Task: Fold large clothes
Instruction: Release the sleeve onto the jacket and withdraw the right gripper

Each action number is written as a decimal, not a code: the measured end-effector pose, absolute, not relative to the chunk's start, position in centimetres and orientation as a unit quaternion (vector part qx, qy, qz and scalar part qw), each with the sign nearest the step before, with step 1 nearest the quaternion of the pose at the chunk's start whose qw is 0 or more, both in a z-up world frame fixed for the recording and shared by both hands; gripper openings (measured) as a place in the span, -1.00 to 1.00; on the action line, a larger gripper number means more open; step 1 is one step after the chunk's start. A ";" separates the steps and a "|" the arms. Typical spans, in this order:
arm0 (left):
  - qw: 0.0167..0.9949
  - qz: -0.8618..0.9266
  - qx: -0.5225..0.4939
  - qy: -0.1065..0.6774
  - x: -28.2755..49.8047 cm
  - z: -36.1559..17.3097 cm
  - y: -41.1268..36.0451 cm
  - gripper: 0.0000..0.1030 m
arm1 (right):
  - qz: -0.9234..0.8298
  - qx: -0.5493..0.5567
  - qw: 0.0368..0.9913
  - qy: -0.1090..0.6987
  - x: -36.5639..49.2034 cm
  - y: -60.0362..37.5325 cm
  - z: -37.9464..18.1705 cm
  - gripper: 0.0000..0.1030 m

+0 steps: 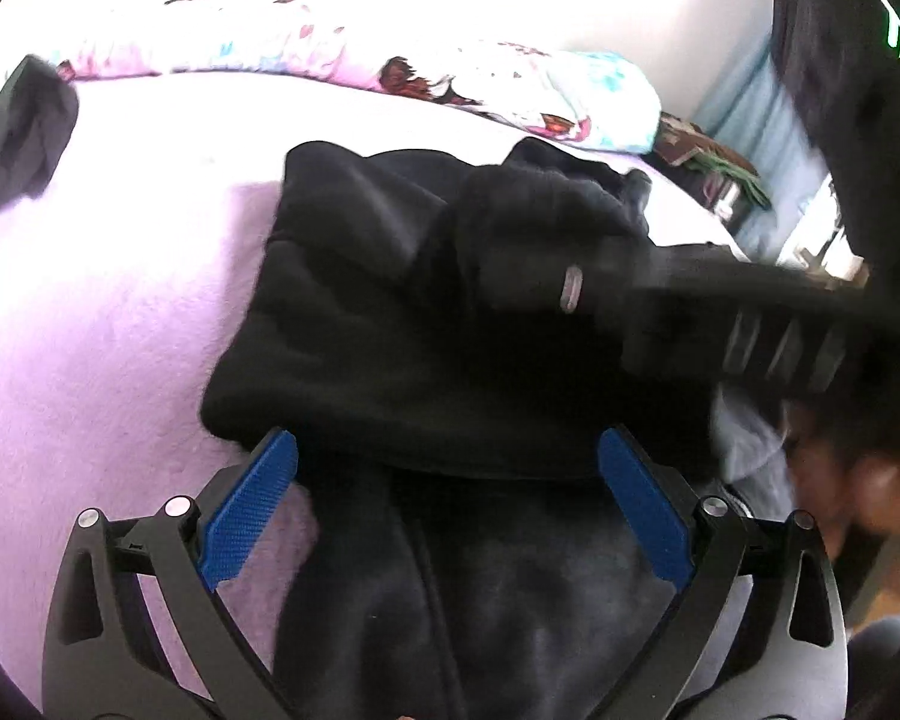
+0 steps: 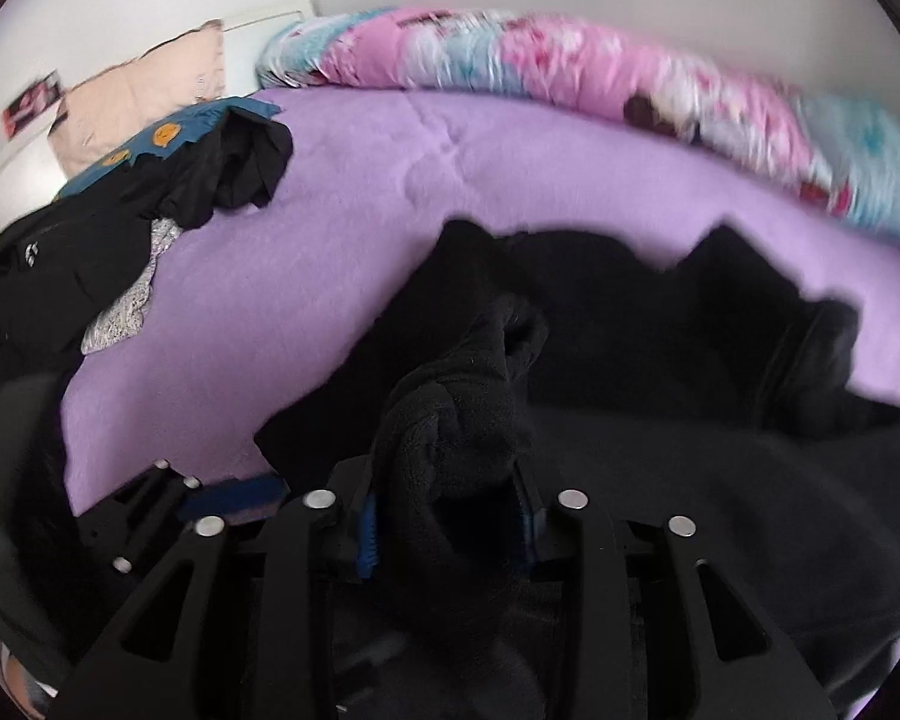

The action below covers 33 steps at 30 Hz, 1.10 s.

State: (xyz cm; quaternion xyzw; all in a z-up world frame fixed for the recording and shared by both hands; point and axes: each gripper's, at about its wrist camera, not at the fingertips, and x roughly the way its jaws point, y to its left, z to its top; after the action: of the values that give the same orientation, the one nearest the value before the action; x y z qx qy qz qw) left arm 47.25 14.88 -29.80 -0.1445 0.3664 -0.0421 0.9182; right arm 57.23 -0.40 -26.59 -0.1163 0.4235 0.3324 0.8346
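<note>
A large black fleece garment lies partly folded on the purple blanket. My left gripper is open just above the garment's near folded edge, its blue pads wide apart and empty. My right gripper is shut on a bunched fold of the black fleece and holds it up above the rest of the garment. In the left wrist view the right gripper's dark body reaches in from the right over the garment.
A pink and blue patterned duvet lies rolled along the far side of the bed. A pile of dark and mixed clothes sits at the left end. A dark garment lies at far left in the left wrist view.
</note>
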 end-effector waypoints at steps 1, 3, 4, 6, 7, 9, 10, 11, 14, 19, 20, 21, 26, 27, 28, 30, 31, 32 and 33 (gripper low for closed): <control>0.918 -0.041 -0.146 0.366 47.2 -29.8 15.1 0.89 | 0.334 -0.110 0.832 0.430 57.3 -0.4 -27.4 0.24; 0.918 -0.038 -0.147 0.366 47.1 -30.0 15.4 0.89 | 0.344 -0.106 0.822 0.442 57.1 -0.3 -28.5 0.50; 0.917 -0.037 -0.149 0.368 47.1 -30.1 15.5 0.89 | 0.354 -0.105 0.820 0.437 56.8 -0.3 -28.4 0.59; 0.916 -0.037 -0.153 0.369 47.0 -30.1 15.6 0.89 | 0.368 -0.096 0.826 0.416 55.8 -0.8 -27.2 0.81; 0.918 -0.037 -0.150 0.366 46.9 -29.9 15.6 0.89 | 0.375 -0.087 0.830 0.403 55.3 -1.3 -26.2 0.88; 0.920 -0.032 -0.146 0.363 46.3 -29.7 15.5 0.89 | 0.385 -0.071 0.832 0.392 54.9 -2.3 -24.6 0.87; 0.920 -0.027 -0.148 0.362 45.8 -29.7 15.5 0.89 | 0.394 -0.059 0.830 0.390 54.8 -2.9 -23.8 0.87; 0.918 -0.025 -0.151 0.365 45.7 -29.8 15.5 0.89 | 0.400 -0.048 0.831 0.384 54.6 -3.7 -22.9 0.87; 0.920 -0.023 -0.143 0.364 45.0 -29.1 15.1 0.89 | 0.390 -0.043 0.843 0.368 54.4 -5.8 -21.2 0.87; 0.930 -0.041 -0.133 0.340 43.7 -25.9 14.1 0.89 | 0.326 -0.062 0.876 0.350 54.6 -12.1 -20.3 0.88; 0.932 -0.049 -0.127 0.335 43.4 -25.1 13.6 0.89 | 0.310 -0.061 0.882 0.350 54.9 -13.6 -20.3 0.88; 0.935 -0.053 -0.119 0.331 43.4 -24.4 13.2 0.89 | 0.287 -0.061 0.890 0.348 55.3 -15.6 -20.3 0.88; 0.943 -0.083 -0.071 0.313 46.2 -20.9 9.7 0.89 | 0.206 -0.073 0.912 0.347 57.7 -22.5 -20.2 0.88; 0.943 -0.094 -0.072 0.312 47.2 -20.6 9.1 0.89 | 0.194 -0.070 0.914 0.350 58.3 -23.8 -20.4 0.88; 0.940 -0.111 -0.078 0.313 48.6 -20.5 8.5 0.89 | 0.186 -0.065 0.914 0.356 58.9 -25.0 -20.7 0.88; 0.933 -0.130 -0.081 0.324 50.7 -21.0 7.3 0.89 | 0.166 -0.063 0.914 0.366 59.7 -27.0 -21.8 0.88; 0.931 -0.144 -0.081 0.325 51.6 -21.3 6.7 0.89 | 0.160 -0.064 0.912 0.371 59.9 -27.8 -22.6 0.88; 0.930 -0.148 -0.067 0.330 52.8 -22.2 5.9 0.89 | 0.158 -0.065 0.912 0.374 60.0 -28.2 -23.2 0.88; 0.928 -0.128 -0.044 0.346 53.7 -23.4 5.3 0.89 | 0.150 -0.070 0.911 0.378 60.1 -28.7 -24.2 0.87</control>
State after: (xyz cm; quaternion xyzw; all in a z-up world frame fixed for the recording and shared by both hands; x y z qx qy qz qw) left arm 53.70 5.33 -23.35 -0.0445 0.3457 -0.1281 0.9285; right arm 60.09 -28.73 -24.18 -0.0704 0.3775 0.1504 0.9110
